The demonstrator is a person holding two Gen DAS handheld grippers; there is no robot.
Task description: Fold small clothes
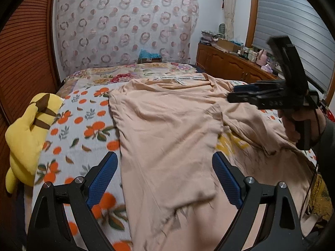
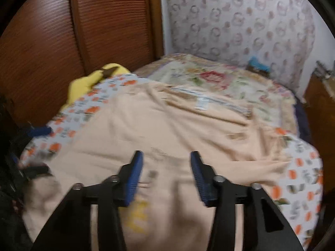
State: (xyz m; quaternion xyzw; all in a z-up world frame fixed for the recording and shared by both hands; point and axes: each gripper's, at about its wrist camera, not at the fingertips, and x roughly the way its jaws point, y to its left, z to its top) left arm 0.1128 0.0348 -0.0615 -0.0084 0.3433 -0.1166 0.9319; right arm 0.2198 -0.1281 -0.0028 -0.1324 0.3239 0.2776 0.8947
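A peach T-shirt [image 1: 167, 129] lies on the bed, its left side folded over the middle, with a white label near the collar [image 1: 180, 82]. My left gripper [image 1: 165, 163] is open and empty, hovering above the shirt's near part. My right gripper [image 2: 166, 159] is open and empty above the shirt [image 2: 167, 125]. It also shows in the left wrist view [image 1: 232, 94], held in a hand above the shirt's right side. A yellow print [image 2: 136, 213] shows on the shirt below the right gripper.
The bed has an orange-print blanket [image 1: 88, 129] and a floral cover [image 1: 125, 75] behind it. A yellow plush toy [image 1: 27, 133] lies at the bed's left edge by brown louvred doors [image 1: 23, 52]. A wooden cabinet [image 1: 230, 64] with clutter stands at right.
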